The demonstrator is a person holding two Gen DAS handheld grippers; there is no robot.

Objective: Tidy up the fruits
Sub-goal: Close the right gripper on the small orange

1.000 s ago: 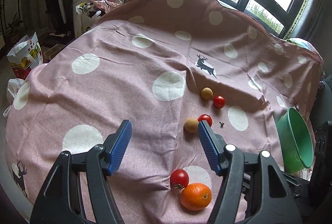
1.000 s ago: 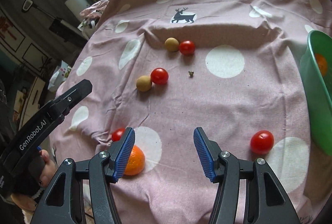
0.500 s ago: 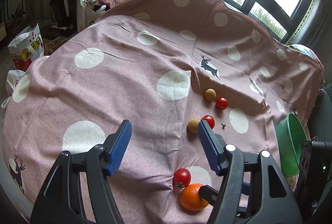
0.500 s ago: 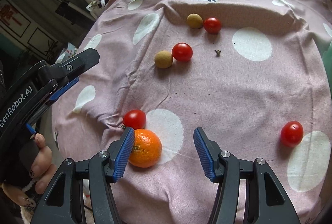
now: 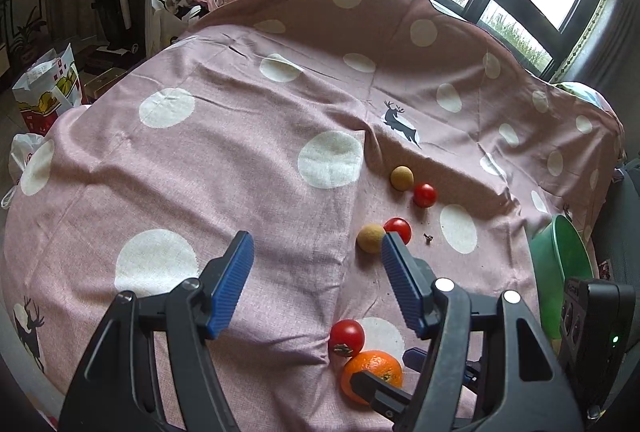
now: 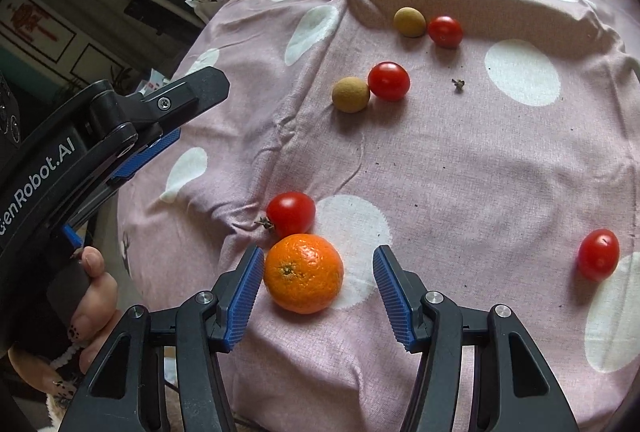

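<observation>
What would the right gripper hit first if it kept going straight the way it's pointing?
Most likely the orange: it lies between the open right gripper's fingers, close against the left one. Depth is hard to judge, so it may meet the pink cloth beside it.

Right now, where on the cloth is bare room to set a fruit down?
Free: the wide stretch between the lone tomato, the orange and the middle tomato. Crowded: the orange touches a stemmed tomato, inside the open right gripper.
</observation>
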